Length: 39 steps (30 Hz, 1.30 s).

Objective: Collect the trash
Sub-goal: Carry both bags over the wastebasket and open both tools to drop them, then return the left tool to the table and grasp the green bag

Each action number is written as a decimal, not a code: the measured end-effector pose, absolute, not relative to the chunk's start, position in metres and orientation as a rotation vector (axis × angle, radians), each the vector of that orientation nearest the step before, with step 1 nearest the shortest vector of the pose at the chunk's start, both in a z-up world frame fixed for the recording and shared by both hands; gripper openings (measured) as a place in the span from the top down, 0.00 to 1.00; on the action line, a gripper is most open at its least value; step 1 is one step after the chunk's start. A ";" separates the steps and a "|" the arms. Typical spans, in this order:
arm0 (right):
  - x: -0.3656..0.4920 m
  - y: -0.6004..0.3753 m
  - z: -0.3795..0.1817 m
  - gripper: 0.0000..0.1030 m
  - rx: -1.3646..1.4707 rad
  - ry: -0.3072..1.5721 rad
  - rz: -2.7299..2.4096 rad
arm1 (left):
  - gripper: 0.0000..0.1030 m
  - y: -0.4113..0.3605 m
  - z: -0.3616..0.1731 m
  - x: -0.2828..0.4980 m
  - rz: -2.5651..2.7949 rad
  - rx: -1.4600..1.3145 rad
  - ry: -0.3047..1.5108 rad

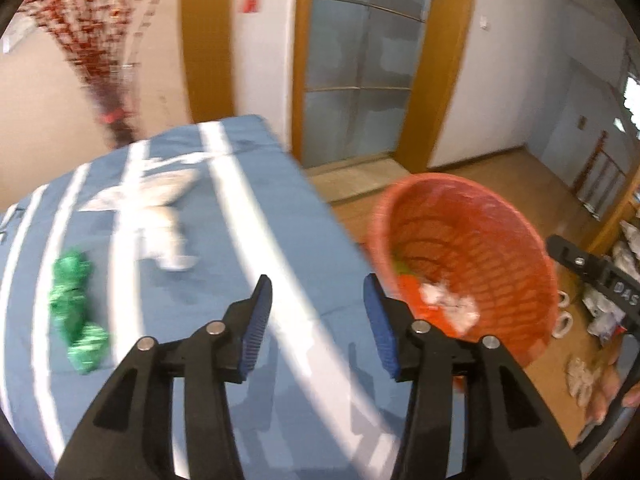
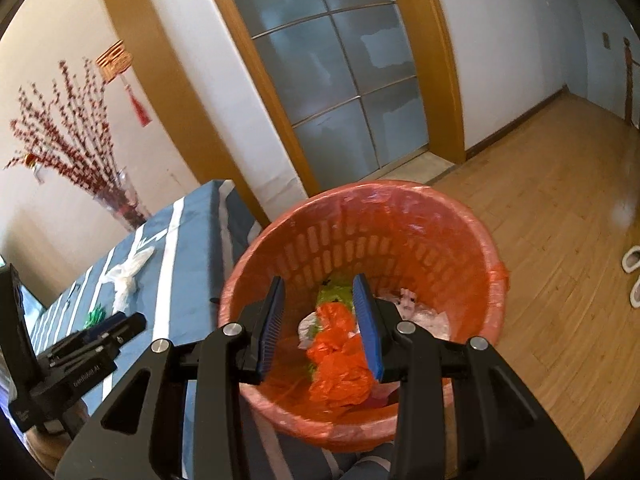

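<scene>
My left gripper hangs open and empty over the blue striped tablecloth. On the cloth to its left lies a crumpled green wrapper, and further back a white plastic bag. An orange basket with a plastic liner stands off the table's right edge, with white crumpled paper inside. My right gripper is open above the basket, its pads touching nothing. Below it, in the basket, lie an orange plastic bag and some green and white scraps. The green wrapper and white bag also show from this side.
A glass vase of red branches stands at the table's far corner by the wall. Behind the basket is a wood-framed sliding glass door. White slippers lie on the wooden floor to the right.
</scene>
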State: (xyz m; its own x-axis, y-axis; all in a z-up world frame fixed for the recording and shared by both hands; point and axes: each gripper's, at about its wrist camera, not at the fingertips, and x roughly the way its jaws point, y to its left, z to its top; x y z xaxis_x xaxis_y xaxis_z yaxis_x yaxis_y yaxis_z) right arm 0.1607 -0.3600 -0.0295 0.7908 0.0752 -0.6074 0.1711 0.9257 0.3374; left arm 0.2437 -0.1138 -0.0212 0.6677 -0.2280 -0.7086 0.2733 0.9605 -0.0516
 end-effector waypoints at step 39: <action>0.179 -0.288 -0.041 0.64 0.274 0.758 0.055 | 0.74 0.058 -0.060 0.293 0.106 -0.086 0.908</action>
